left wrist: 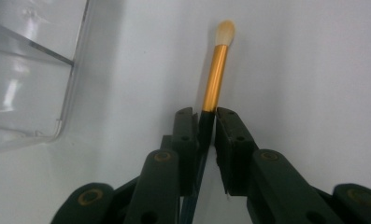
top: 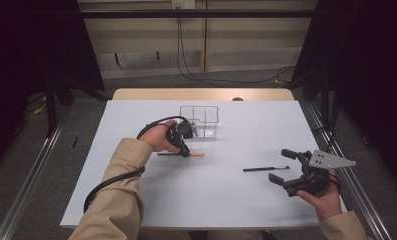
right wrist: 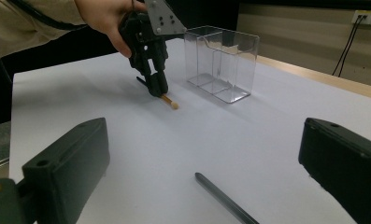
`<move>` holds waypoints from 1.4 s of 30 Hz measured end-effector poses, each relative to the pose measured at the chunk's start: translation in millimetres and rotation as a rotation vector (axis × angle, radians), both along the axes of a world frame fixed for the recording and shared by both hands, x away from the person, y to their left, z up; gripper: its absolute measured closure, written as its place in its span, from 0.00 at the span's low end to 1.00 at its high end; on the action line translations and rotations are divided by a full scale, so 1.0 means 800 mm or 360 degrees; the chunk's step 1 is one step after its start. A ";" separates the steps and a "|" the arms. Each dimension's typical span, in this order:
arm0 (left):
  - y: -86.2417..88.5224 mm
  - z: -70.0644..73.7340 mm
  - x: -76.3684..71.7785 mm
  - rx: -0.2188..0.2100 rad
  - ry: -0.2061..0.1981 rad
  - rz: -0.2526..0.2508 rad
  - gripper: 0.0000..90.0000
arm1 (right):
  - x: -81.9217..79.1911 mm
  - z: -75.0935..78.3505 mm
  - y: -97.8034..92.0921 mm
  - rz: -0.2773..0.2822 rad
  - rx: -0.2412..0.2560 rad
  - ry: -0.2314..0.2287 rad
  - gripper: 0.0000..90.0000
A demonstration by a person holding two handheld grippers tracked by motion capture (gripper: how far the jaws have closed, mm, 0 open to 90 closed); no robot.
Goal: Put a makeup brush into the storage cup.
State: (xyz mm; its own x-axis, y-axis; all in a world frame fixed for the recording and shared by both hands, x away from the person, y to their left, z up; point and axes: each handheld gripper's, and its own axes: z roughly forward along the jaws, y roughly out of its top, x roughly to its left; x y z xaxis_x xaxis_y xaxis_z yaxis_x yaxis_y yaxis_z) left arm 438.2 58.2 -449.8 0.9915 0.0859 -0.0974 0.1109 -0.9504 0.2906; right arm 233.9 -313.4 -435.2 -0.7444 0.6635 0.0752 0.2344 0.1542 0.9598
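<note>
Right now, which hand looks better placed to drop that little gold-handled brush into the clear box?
Left. The left gripper is already shut on the brush, right beside the clear box; the right gripper waits open near the black pen.

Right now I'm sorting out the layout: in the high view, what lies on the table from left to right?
Left gripper shut on the gold-banded makeup brush → clear plastic organizer, set farther back → dark pen → right gripper, fingers open.
</note>
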 end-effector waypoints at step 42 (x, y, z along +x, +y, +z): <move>-0.014 0.002 -0.013 0.0084 -0.0078 0.0001 0.93 | 0.002 -0.002 0.001 -0.0001 -0.0010 0.0007 0.02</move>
